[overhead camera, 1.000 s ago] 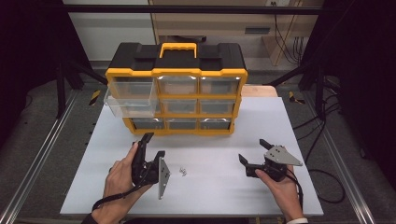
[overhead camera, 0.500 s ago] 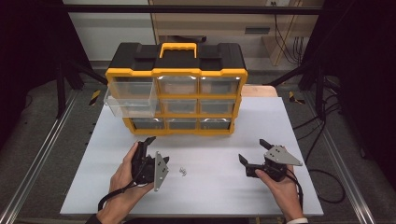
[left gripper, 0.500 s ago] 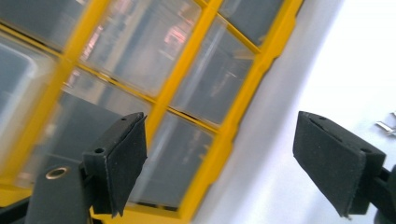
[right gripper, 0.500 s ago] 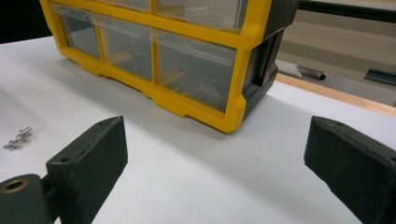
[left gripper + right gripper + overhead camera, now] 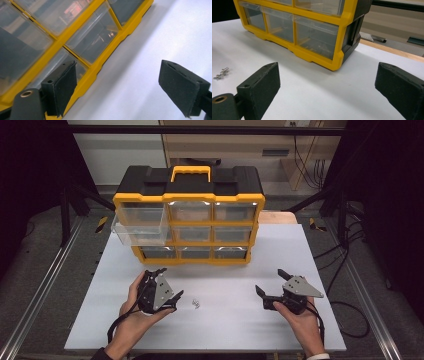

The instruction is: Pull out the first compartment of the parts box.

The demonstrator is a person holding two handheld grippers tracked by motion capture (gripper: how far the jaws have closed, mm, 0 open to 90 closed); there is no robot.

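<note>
On the white surface [image 5: 225,330], before the yellow-and-black plastic drawer cabinet [image 5: 189,215], the left gripper [image 5: 172,296], jaws open and just widening on nothing, has the small silver screws [image 5: 196,304] at three o'clock, nearer than the open, empty right gripper [image 5: 270,292], whose view shows them [image 5: 220,73].

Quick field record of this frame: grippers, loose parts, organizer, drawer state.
left gripper: jaws open, nothing between them, close beside the small metal parts
right gripper: jaws open, empty, apart from the parts
small metal parts: loose on the white table, between the two grippers
organizer: yellow and black, clear drawers, at the table's far side
open drawer: left column, middle row, pulled out; contents cannot be told
other drawers: pushed in
</note>
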